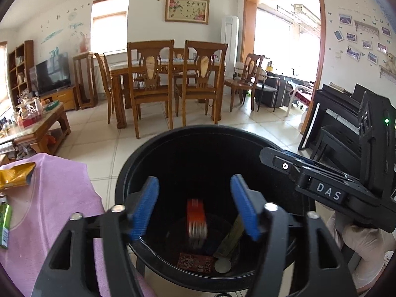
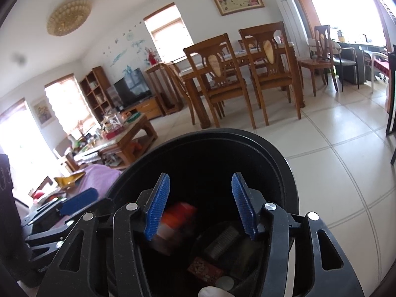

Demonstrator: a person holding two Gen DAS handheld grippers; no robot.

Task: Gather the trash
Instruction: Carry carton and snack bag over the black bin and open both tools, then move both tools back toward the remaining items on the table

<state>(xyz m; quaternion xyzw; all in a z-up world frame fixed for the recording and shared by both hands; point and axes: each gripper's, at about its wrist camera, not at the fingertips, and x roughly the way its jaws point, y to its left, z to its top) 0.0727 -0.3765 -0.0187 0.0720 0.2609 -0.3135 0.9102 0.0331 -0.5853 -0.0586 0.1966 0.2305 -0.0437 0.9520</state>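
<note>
A black round bin (image 1: 198,128) stands on the tiled floor right under both grippers. My left gripper (image 1: 195,180) hangs open over its mouth with nothing between the blue pads. Below it a blurred orange-red pack (image 1: 196,217) is inside the bin, apart from the pads. On the bin's bottom lie a red patterned packet (image 1: 195,263), a round silver lid (image 1: 222,266) and a gold-green wrapper (image 1: 231,237). My right gripper (image 2: 201,177) is also open over the bin (image 2: 222,132), with the blurred orange-red pack (image 2: 178,217) beneath its left pad.
A pink cloth (image 1: 57,198) left of the bin carries a gold wrapper (image 1: 14,177) and a green packet (image 1: 5,222). A cluttered coffee table (image 1: 42,128) stands further left, dining chairs (image 1: 151,84) behind the bin, a black piano (image 1: 334,113) at right. A gloved hand (image 1: 358,242) holds the right gripper.
</note>
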